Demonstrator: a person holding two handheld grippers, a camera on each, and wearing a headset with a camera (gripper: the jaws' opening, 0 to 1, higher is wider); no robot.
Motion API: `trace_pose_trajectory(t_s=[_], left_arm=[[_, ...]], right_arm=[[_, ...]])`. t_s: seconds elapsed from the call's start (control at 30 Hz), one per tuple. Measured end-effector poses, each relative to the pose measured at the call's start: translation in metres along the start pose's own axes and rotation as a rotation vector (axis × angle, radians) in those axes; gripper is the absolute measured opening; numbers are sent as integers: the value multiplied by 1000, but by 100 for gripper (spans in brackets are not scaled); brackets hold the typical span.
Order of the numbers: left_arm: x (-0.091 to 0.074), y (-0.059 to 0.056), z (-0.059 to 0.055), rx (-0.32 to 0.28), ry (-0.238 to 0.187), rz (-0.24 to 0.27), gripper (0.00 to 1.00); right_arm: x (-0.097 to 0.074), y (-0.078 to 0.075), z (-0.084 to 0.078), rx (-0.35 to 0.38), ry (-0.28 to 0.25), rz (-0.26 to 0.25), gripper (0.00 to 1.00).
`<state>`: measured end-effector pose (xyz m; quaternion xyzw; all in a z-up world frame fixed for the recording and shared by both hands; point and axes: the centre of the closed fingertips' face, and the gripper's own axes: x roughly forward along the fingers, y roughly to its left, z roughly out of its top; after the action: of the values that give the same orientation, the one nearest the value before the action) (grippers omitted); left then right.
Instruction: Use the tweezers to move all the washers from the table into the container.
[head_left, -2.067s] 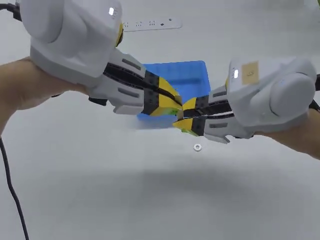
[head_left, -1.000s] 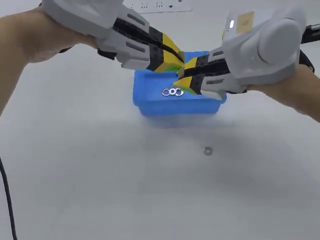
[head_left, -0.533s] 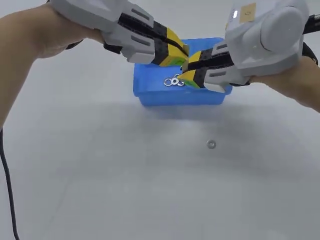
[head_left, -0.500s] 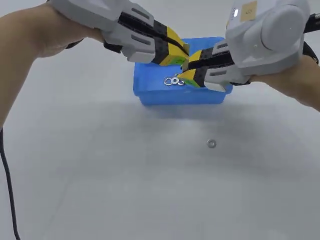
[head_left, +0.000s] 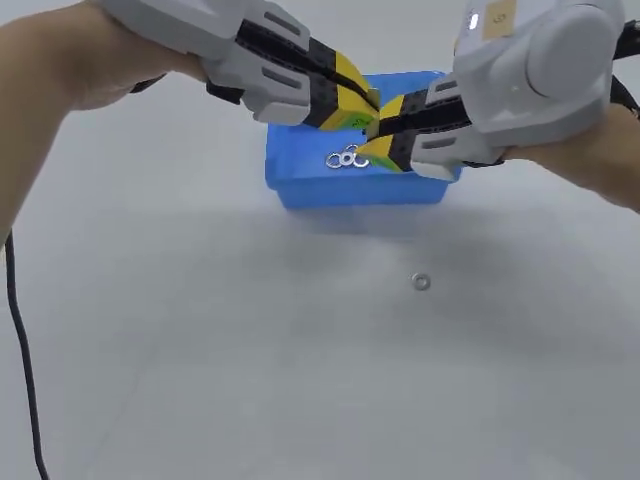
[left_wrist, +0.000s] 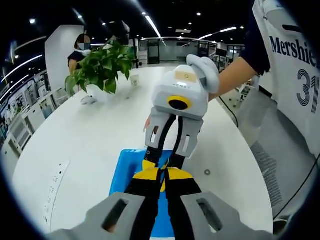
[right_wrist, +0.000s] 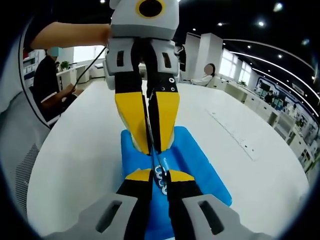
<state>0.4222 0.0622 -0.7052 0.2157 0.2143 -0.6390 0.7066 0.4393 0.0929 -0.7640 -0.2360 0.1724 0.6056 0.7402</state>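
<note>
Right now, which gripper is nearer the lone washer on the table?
Right, narrowly. Both tips nearly meet above the blue container, beyond the washer; the right gripper comes in from the washer's side, the left gripper from the opposite side.

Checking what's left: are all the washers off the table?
No, one washer lies on the white table, in front of the blue container.

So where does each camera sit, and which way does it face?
Head view: on the person's head, looking down at the blue plastic container; left claw, right claw and forearms show.
Left claw view: on the left claw, facing the right claw; the person's white jersey shows.
Right claw view: on the right claw, facing the left claw and metal tweezers; an arm shows.
Shared: head and left claw views catch the loose metal washer on the white table.
</note>
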Motion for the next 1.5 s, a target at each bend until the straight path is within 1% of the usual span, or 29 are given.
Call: trace_pose_trajectory(t_s=[0.13, 0.2, 0.3, 0.47, 0.6, 0.7, 0.73, 0.77, 0.8, 0.87, 0.97, 1.0, 1.13, 1.23, 1.3, 1.5], left_arm=[[-4, -5, 7, 13, -2, -7, 7], [-6, -8, 12, 21, -3, -10, 7], [-6, -10, 15, 30, -2, -11, 7], [-9, -28, 31, 55, -16, -16, 7], [-10, -40, 40, 70, -27, -28, 7], [-11, -50, 48, 89, -22, -41, 7], [-11, -51, 48, 90, -21, -41, 7], [-11, -54, 50, 95, -18, -44, 7], [-11, -56, 50, 98, -17, -44, 7], [-10, -63, 52, 104, -19, -45, 7], [-9, -73, 53, 97, -23, -48, 7], [-8, -77, 53, 94, -22, -51, 7], [-2, -88, 50, 85, -23, -57, 7], [1, -100, 53, 76, -25, -64, 7], [3, -101, 51, 73, -28, -68, 7], [14, -114, 45, 49, -39, -82, 7]], right_arm=[[-5, 2, 6, -9, -8, -1, 12], [-10, 6, 10, -18, -12, -2, 12], [-16, 10, 14, -32, -14, -4, 12], [-32, 19, 21, -37, -19, -16, 12], [-45, 29, 25, -73, -13, -35, 11], [-53, 36, 29, -67, -21, -45, 11], [-56, 40, 30, -64, -24, -48, 11], [-58, 42, 30, -63, -24, -50, 11], [-61, 45, 31, -63, -25, -52, 11], [-65, 52, 32, -63, -28, -50, 11], [-69, 61, 31, -66, -26, -45, 11], [-70, 66, 30, -67, -23, -37, 11], [-74, 78, 24, -65, -12, -23, 11], [-76, 87, 20, -60, -9, -13, 11], [-78, 92, 16, -55, -5, -10, 11], [-79, 104, 4, -37, 16, 5, 11]])
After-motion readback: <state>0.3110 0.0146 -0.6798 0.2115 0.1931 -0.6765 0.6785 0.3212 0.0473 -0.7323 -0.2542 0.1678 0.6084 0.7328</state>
